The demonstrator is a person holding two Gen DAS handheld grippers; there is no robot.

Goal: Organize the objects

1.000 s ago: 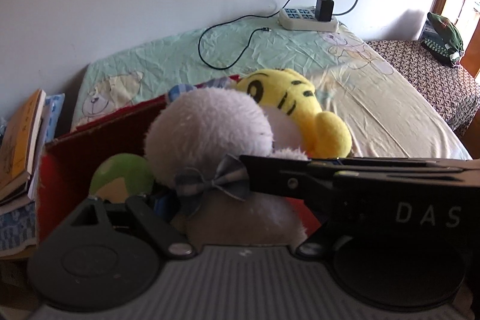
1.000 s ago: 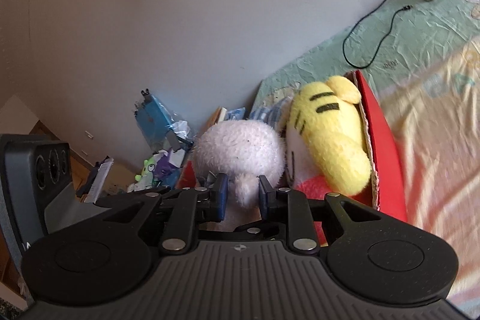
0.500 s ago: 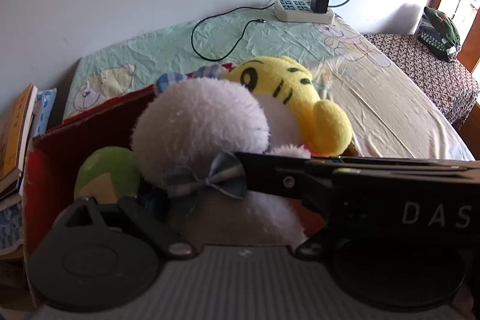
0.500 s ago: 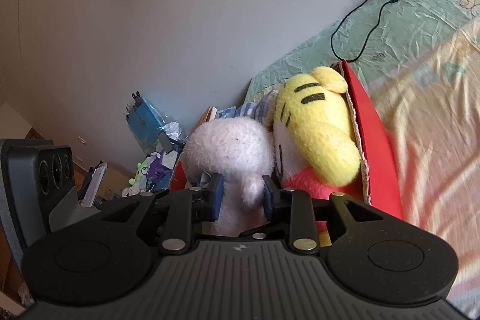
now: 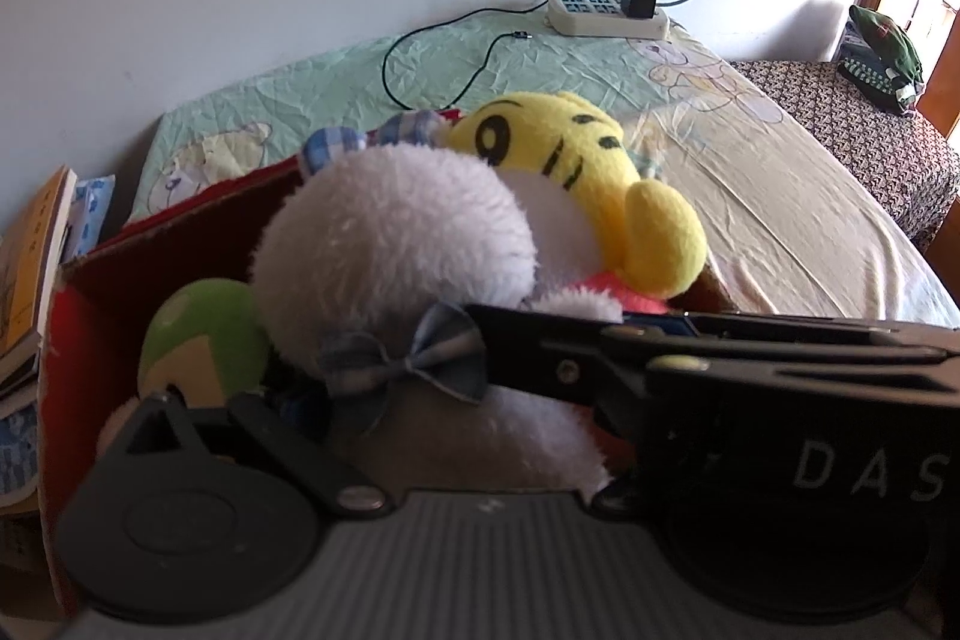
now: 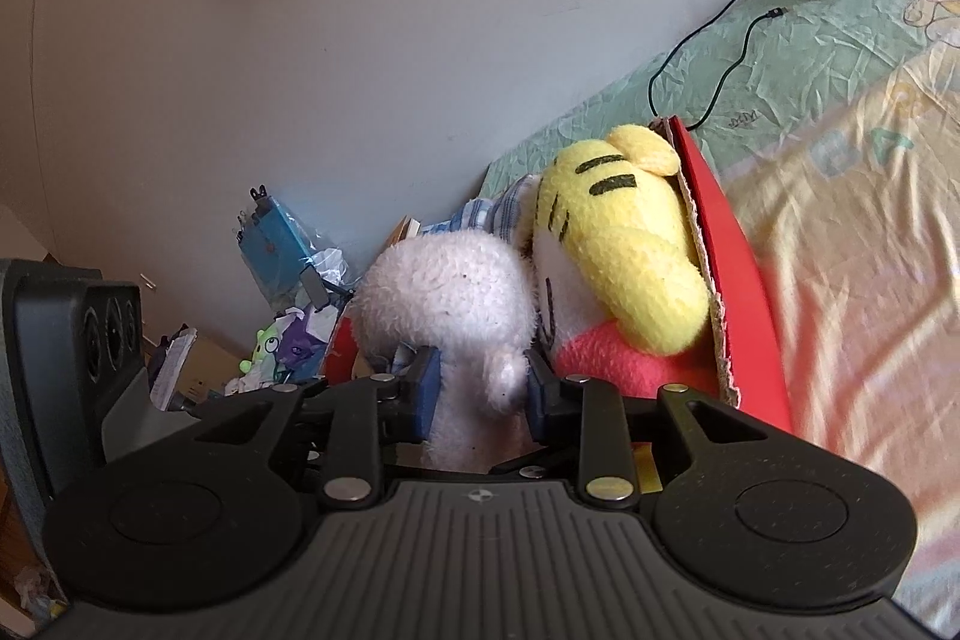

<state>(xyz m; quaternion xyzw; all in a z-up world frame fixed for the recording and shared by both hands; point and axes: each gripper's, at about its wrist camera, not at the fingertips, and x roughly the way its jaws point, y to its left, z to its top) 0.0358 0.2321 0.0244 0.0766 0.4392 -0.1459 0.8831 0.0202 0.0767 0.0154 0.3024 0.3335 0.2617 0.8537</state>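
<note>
A: Where is the white plush toy point(image 6: 444, 298) being kept?

B: In the red cardboard box point(image 6: 738, 280) on the bed point(image 5: 780, 196), upright, head up, beside the yellow tiger plush point(image 6: 624, 244).

A: How is it being held?

B: It is being pinched low on its body by the right gripper point(image 6: 480, 388). The left gripper point(image 5: 420, 436) has just been opening; its jaws are being held wide around the toy, not pressing it.
</note>
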